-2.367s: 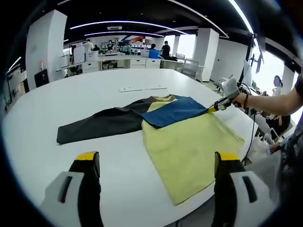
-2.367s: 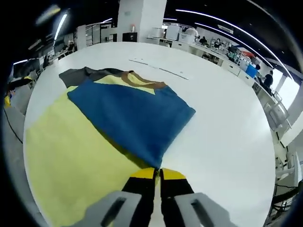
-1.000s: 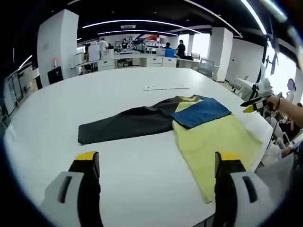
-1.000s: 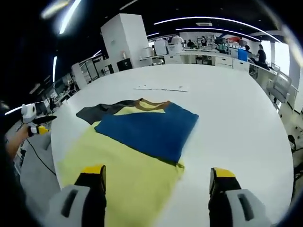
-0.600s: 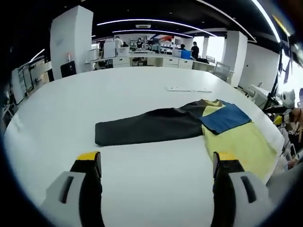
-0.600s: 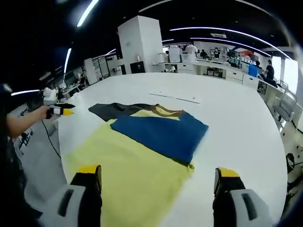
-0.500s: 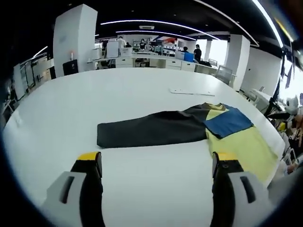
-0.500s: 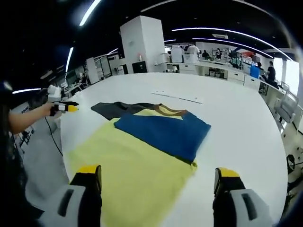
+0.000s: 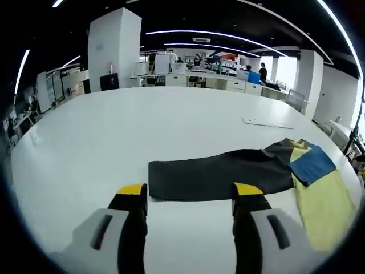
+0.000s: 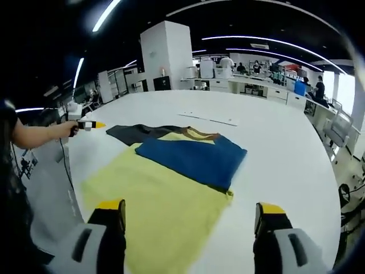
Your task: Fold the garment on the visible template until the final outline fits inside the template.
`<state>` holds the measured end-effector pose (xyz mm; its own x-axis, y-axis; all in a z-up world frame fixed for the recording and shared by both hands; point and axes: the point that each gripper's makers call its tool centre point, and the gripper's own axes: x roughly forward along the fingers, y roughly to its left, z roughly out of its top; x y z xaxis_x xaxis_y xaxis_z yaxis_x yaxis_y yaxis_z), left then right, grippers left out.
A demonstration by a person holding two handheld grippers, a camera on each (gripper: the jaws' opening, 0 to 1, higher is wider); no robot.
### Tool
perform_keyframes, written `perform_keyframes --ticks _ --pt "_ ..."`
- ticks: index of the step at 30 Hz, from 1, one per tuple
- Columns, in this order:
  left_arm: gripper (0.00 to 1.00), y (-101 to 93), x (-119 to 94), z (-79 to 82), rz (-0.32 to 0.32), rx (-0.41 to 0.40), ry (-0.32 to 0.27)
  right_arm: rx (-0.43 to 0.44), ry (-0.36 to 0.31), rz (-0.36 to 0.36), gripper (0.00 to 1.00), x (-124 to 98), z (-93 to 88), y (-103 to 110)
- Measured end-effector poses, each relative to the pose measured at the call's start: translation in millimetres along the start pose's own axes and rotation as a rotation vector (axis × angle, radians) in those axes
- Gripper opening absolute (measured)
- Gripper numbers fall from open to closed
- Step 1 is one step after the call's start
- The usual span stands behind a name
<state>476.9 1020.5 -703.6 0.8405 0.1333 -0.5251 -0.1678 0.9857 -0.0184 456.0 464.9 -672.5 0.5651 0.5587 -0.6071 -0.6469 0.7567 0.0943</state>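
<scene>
The garment lies flat on the white table: yellow body, brown collar, a blue sleeve folded over the chest, and a black sleeve stretched straight out. My left gripper is open just short of the black sleeve's free end, with nothing between its jaws. In the right gripper view, a hand holds the left gripper beyond that sleeve. My right gripper is open above the yellow hem, holding nothing.
A thin white strip lies on the table past the collar, also visible as the strip in the left gripper view. The table's edge curves close on the right. Desks, pillars and people stand far behind.
The right gripper has let go of the blue sleeve's corner, opened and drawn back. The left gripper has moved to the black sleeve's end, and its jaws have narrowed.
</scene>
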Motion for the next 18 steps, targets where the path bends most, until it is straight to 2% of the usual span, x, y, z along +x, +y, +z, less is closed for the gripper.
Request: perform_keyframes --ticks 2,7,10,14,16,18 --pt "0.48 9.0 7.5 -6.7 0.028 -0.050 0.028 0.001 0.007 -0.007 0.93 -0.9 -0.7 -0.6" --pt "0.42 23.1 23.4 -10.8 0.069 -0.095 0.023 -0.007 0.012 -0.025 0.93 -4.1 0.3 -3.2" --pt "0.37 28.9 33.5 -24.7 0.099 -0.085 0.075 0.007 0.015 -0.031 0.92 -5.4 -0.3 -5.2" --pt "0.28 32.5 39.8 -30.8 0.114 -0.092 0.085 0.021 0.013 -0.043 0.91 -6.3 -0.7 -8.6" --pt "0.27 35.3 43.3 -36.1 0.124 -0.068 0.112 0.039 0.013 -0.045 0.91 -6.0 -1.9 -9.1" --pt "0.26 36.7 45.5 -39.2 0.125 -0.097 0.118 0.040 0.019 -0.047 0.91 -5.4 -3.6 -8.5"
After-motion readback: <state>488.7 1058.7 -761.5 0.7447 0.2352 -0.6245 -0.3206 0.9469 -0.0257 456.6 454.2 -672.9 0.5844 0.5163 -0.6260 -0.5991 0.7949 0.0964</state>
